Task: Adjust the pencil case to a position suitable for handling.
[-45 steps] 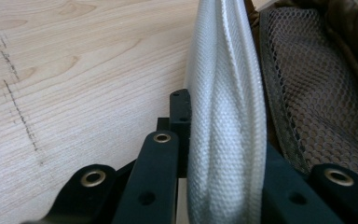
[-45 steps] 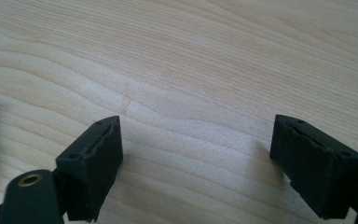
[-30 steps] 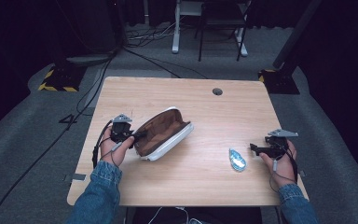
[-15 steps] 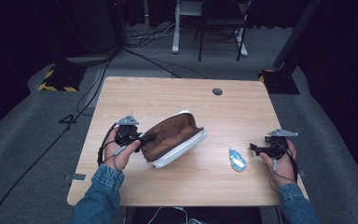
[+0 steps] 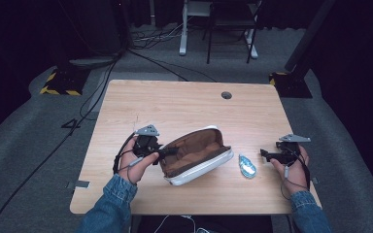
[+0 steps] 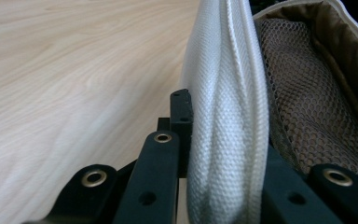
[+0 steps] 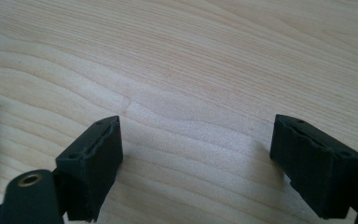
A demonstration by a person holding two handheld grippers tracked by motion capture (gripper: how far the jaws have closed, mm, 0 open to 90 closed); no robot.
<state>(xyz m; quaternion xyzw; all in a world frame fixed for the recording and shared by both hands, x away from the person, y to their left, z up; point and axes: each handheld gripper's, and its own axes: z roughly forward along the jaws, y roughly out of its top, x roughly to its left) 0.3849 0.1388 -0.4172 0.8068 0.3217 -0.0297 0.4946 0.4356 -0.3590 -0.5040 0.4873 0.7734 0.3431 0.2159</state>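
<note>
The left gripper (image 5: 171, 151) pinched the white rim of the open brown-lined pouch (image 5: 197, 155), while the right gripper (image 5: 266, 155) rested spread beside a small blue packet (image 5: 246, 166).

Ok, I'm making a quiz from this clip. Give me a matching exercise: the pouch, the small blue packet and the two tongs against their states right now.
Things:
1. pouch
2. small blue packet
3. left tongs
4. right tongs

States:
A. open, nothing between the jaws
B. unzipped, brown lining showing
C. clamped on a white fabric edge
D. lying loose on the table, right of the pouch

Pairs: 1-B, 2-D, 3-C, 4-A
</note>
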